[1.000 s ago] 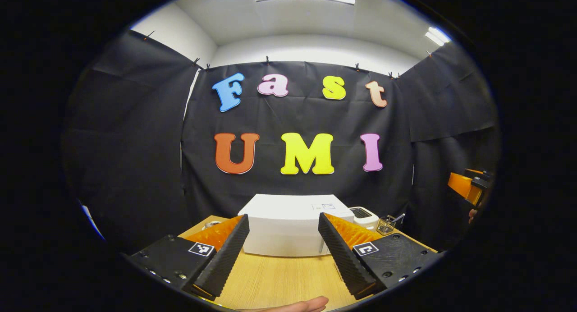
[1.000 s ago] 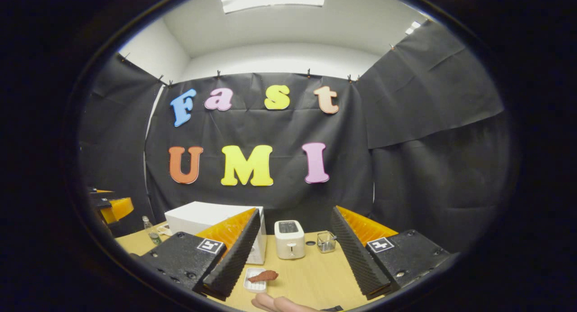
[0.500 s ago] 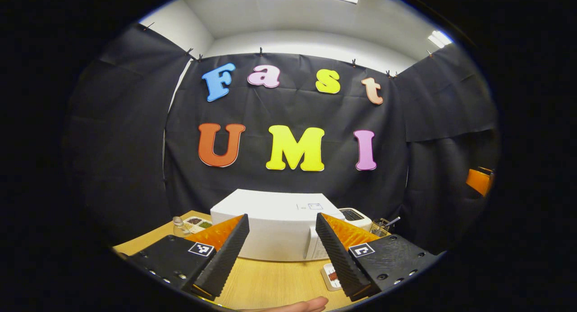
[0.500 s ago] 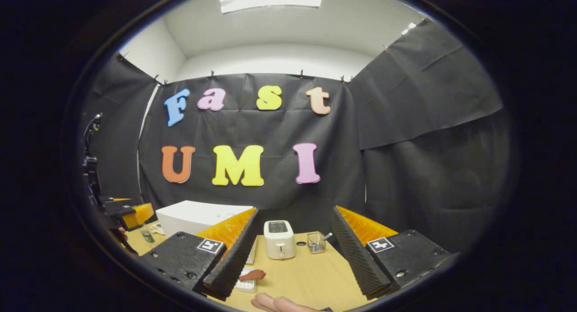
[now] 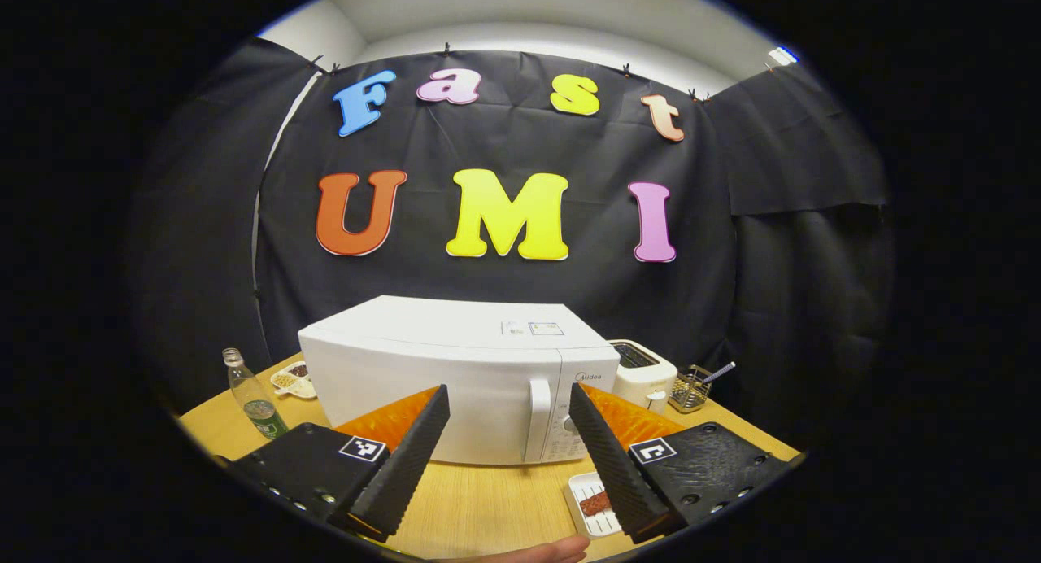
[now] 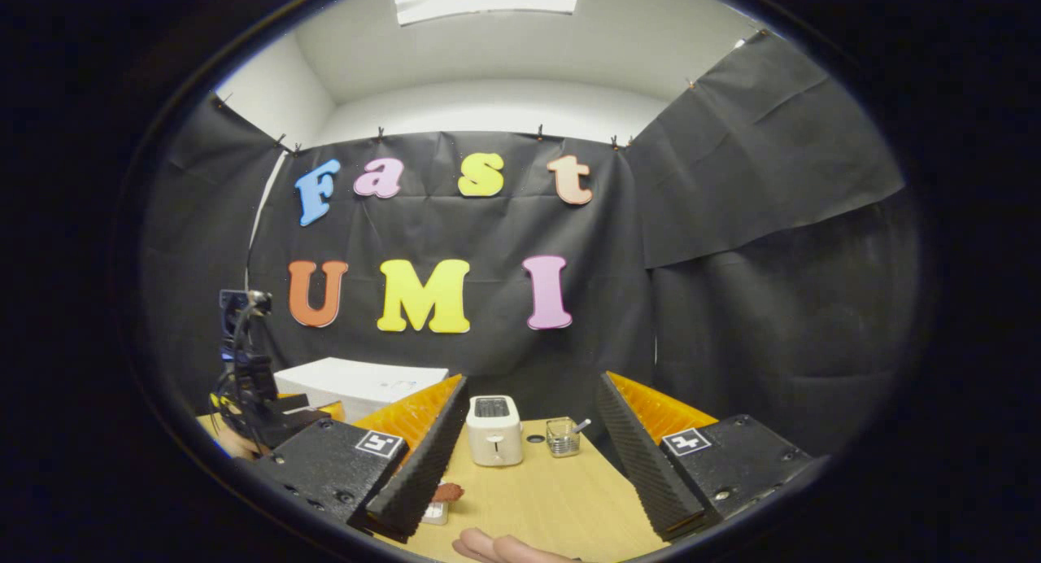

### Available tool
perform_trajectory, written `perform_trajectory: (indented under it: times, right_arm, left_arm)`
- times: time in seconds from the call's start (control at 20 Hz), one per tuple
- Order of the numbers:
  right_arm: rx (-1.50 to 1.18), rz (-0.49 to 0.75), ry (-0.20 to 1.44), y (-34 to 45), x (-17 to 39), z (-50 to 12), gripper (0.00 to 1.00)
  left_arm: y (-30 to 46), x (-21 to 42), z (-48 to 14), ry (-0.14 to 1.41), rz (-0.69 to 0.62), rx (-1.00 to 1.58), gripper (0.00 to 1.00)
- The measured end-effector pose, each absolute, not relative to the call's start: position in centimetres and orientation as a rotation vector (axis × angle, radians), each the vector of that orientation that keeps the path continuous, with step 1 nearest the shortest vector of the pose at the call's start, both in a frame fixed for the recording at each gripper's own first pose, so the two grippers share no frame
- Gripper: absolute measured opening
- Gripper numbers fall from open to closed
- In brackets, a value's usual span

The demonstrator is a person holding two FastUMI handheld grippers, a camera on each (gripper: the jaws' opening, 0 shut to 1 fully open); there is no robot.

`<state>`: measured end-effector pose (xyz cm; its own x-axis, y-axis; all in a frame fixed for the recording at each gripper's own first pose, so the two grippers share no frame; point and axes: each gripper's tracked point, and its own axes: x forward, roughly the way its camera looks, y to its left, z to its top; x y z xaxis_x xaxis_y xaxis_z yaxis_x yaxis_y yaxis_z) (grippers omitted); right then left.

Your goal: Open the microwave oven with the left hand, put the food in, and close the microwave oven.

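The wooden worktop (image 5: 488, 506) carries the closed white microwave (image 5: 439, 384), its door handle (image 5: 538, 416) facing the left gripper (image 5: 508, 457), whose fingers stand wide apart, empty. The right gripper (image 6: 529, 465) likewise gapes, empty. The food (image 5: 599, 502) lies on a small tray (image 5: 579, 488) before the microwave.

My left tongs (image 5: 506, 453) have dipped toward the microwave (image 5: 455, 384), whose door handle (image 5: 537, 418) now shows between them; the food tray (image 5: 592, 502) has come into sight.

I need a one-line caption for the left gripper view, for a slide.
Open left gripper faces the closed white microwave, its door handle between the fingers.
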<state>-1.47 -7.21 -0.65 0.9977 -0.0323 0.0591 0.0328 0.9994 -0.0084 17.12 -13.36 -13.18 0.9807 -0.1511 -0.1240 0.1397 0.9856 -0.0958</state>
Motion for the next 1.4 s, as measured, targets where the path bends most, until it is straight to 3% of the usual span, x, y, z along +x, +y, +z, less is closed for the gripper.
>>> perform_trajectory:
  times: [0.15,0.2,0.25,0.3,0.35,0.4,0.5,0.55,0.8,0.85,0.9,0.95,1.0,1.05,1.1,1.15,1.2,1.25,1.3,1.35,1.4]
  right_arm:
    - [-0.003,-0.029,-0.040,-7.7,-0.7,-1.7,1.00]
    - [-0.002,-0.028,-0.030,-7.8,-0.4,-2.2,0.90]
    - [-0.004,-0.031,-0.026,-8.2,-0.2,-2.7,1.00]
    - [-0.011,-0.037,-0.026,-8.6,0.0,-3.0,0.90]
    - [-0.020,-0.046,-0.026,-8.9,0.2,-3.3,0.90]
    - [-0.030,-0.054,-0.027,-9.4,0.4,-3.6,1.00]
    - [-0.044,-0.066,-0.020,-10.0,0.7,-4.3,1.00]
    - [-0.043,-0.066,-0.013,-10.2,0.9,-4.8,0.91]
    - [-0.038,-0.075,-0.013,-11.6,1.7,-5.8,0.91]
    - [-0.043,-0.078,-0.011,-11.8,1.7,-6.1,1.00]
    - [-0.045,-0.078,-0.009,-12.0,1.8,-6.2,0.91]
    - [-0.046,-0.075,-0.008,-11.9,1.9,-6.4,0.91]
    - [-0.047,-0.069,-0.005,-11.8,1.9,-6.5,0.91]
    - [-0.048,-0.067,-0.004,-11.8,1.8,-6.5,0.91]
    - [-0.047,-0.067,-0.003,-11.9,1.8,-6.5,1.00]
    - [-0.048,-0.068,-0.003,-11.9,1.7,-6.5,0.91]
    - [-0.051,-0.070,-0.004,-11.9,1.5,-6.4,1.00]
    - [-0.055,-0.073,-0.010,-12.0,1.3,-6.3,0.91]
    - [-0.060,-0.077,-0.014,-12.1,1.1,-6.1,0.91]
    - [-0.066,-0.080,-0.017,-12.2,0.9,-6.0,1.00]
    - [-0.069,-0.082,-0.015,-12.3,0.8,-5.9,0.91]
  left_arm:
    - [-14.5,19.8,-15.9,0.156,-0.132,-0.098,0.93]
    - [-15.1,20.7,-16.8,0.169,-0.135,-0.103,0.93]
    - [-15.7,21.4,-17.7,0.181,-0.141,-0.109,0.93]
    - [-16.3,22.1,-18.5,0.189,-0.148,-0.114,0.93]
    - [-17.0,22.6,-19.3,0.201,-0.160,-0.118,0.93]
    - [-17.5,23.1,-20.3,0.220,-0.172,-0.117,0.93]
    - [-17.6,24.1,-21.9,0.240,-0.153,-0.092,0.93]
    - [-17.5,24.5,-22.7,0.251,-0.139,-0.077,0.93]
    - [-18.0,26.6,-24.6,0.261,-0.129,-0.063,0.89]
    - [-17.8,26.6,-24.9,0.263,-0.114,-0.052,0.76]
    - [-17.3,26.6,-24.8,0.256,-0.100,-0.041,0.74]
    - [-17.3,26.6,-24.9,0.260,-0.095,-0.029,0.58]
    - [-17.2,26.7,-24.8,0.261,-0.090,-0.028,0.67]
    - [-18.0,26.4,-24.9,0.272,-0.107,-0.064,0.36]
    - [-18.0,27.0,-25.2,0.274,-0.108,-0.065,0.28]
    - [-18.0,27.0,-25.2,0.278,-0.109,-0.066,0.19]
    - [-17.8,27.0,-25.1,0.275,-0.101,-0.072,0.19]
    - [-17.9,26.9,-25.1,0.277,-0.098,-0.061,0.09]
    - [-17.9,26.8,-25.2,0.276,-0.098,-0.055,0.09]
    - [-17.9,26.8,-25.2,0.278,-0.098,-0.066,0.09]
    - [-17.9,26.6,-25.0,0.275,-0.100,-0.069,0.09]
